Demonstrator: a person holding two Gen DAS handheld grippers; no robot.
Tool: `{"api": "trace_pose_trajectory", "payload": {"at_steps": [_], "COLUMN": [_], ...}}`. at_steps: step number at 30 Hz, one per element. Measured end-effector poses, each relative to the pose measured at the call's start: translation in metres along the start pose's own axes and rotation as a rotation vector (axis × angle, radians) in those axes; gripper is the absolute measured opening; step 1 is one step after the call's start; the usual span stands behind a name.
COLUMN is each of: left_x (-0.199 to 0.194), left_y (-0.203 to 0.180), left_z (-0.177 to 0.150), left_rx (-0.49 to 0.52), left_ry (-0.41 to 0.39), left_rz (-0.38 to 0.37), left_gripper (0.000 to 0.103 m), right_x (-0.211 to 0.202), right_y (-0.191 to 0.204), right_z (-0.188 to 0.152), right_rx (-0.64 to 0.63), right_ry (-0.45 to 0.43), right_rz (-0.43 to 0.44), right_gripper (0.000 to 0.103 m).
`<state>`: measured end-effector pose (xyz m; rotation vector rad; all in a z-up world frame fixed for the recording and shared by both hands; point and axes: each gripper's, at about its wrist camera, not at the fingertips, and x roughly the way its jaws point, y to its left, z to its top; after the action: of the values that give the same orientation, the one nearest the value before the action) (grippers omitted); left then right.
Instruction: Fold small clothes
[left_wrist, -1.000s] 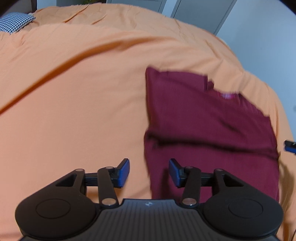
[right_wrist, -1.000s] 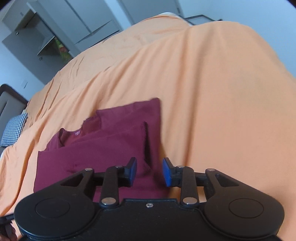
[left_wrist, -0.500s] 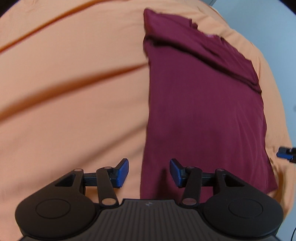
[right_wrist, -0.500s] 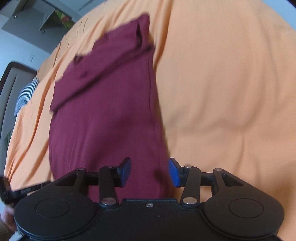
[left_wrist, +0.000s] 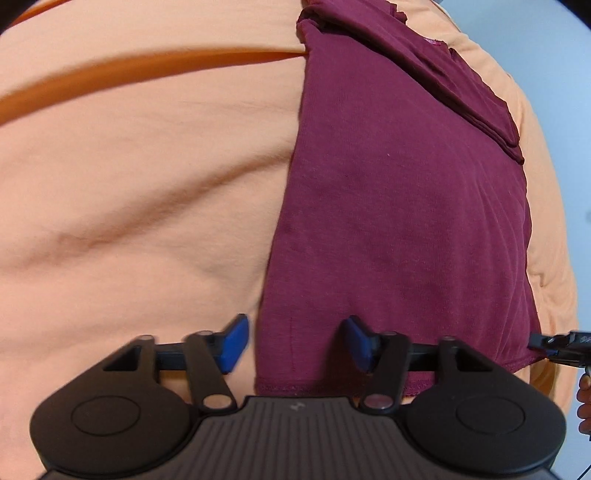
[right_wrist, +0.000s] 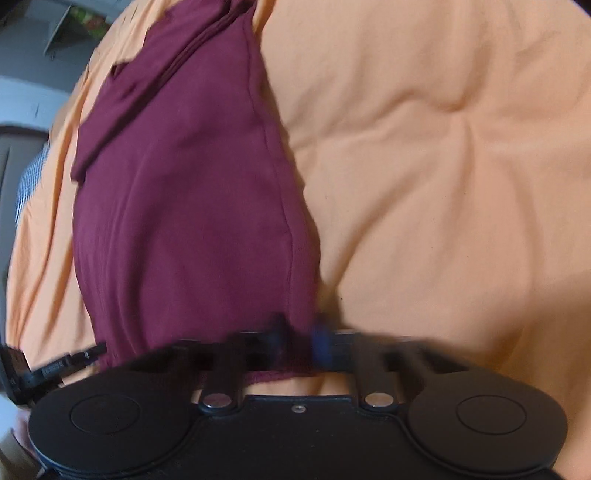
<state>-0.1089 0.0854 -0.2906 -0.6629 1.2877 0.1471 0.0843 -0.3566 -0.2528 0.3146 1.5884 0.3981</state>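
A maroon shirt (left_wrist: 388, 203) lies flat on the orange bedspread (left_wrist: 129, 184), sleeves folded in at the far end and hem nearest me. My left gripper (left_wrist: 295, 343) is open and low over the hem's left corner, one blue pad on each side of the shirt's left edge. In the right wrist view the shirt (right_wrist: 184, 203) runs away from me. My right gripper (right_wrist: 299, 339) is blurred, its fingers drawn close together with the hem's right corner between them. The tip of the right gripper (left_wrist: 561, 345) also shows at the left wrist view's right edge.
The orange bedspread (right_wrist: 443, 184) is soft and creased, stretching wide on both sides of the shirt. A checked pillow (right_wrist: 31, 181) and grey cabinets (right_wrist: 44, 29) sit far off at the left. Part of a hand (left_wrist: 583, 402) shows at the right edge.
Both grippers have come down and in toward the shirt's near hem. The left stays open at the left corner. The right fingers have drawn together on the right corner.
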Motion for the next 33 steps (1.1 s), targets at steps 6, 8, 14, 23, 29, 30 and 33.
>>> {"api": "trace_pose_trajectory", "payload": {"at_steps": [6,8,14,23,29,30,33], "left_x": [-0.035,-0.061,-0.075,-0.052,-0.077,-0.081,-0.086], "left_y": [-0.006,-0.006,0.023,-0.032,-0.059,-0.063,-0.071], "left_z": [-0.003,-0.006,-0.024,-0.020,-0.030,-0.032,-0.041], "left_rx": [-0.006,-0.006,-0.053,0.173,0.190,0.194,0.210], "left_ry": [-0.038,-0.085,-0.079,-0.050,-0.093,-0.105,-0.130], "left_rz": [-0.101,-0.130,-0.029,0.187,0.278,0.298,0.346], "left_gripper": [0.004,0.004,0.003,0.028,0.055,0.059,0.067], "right_x": [-0.047,-0.068,-0.067,-0.056,-0.091,-0.090,-0.089], "right_y": [0.004,0.000,-0.017,0.018,0.039,0.040,0.046], "right_z": [-0.003,-0.007,-0.013,-0.013,0.000,0.005,0.012], "right_rx": [-0.047,-0.040,-0.016,-0.234,-0.396,-0.414,-0.469], "right_ry": [-0.033,-0.052,-0.036,-0.071,-0.192,-0.201,-0.203], "right_rz": [0.104,0.168,0.170,-0.020,-0.004,0.006,0.036], "right_gripper": [0.004,0.004,0.004,0.043,0.061,0.063,0.064]}}
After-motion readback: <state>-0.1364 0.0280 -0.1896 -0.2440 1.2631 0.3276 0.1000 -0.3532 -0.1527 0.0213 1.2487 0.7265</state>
